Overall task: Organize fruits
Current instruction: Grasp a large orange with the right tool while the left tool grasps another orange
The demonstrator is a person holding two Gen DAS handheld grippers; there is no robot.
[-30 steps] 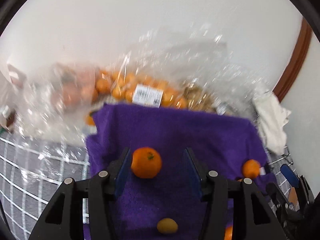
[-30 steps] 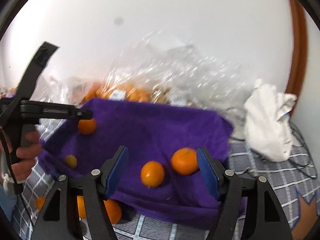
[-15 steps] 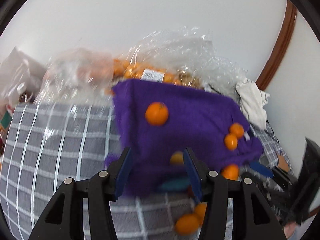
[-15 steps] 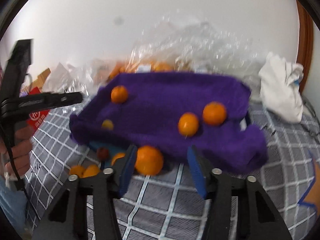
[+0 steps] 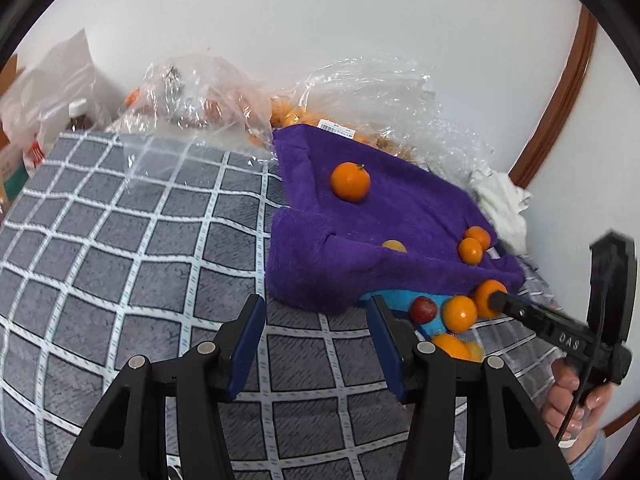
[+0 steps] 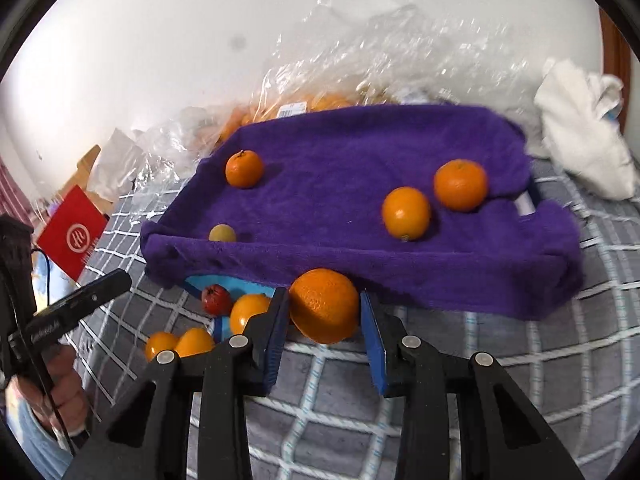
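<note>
While the large orange (image 6: pixel 324 306) sits at the lower centre of the right wrist view, between the closing jaws of the right gripper (image 6: pixel 325 312), the left gripper (image 5: pixel 316 344) hangs spread and empty, well apart.

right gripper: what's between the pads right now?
A large orange sits between the right gripper pads, in front of the purple towel; its jaws are closing on it. Clearest in the right wrist view.
</note>
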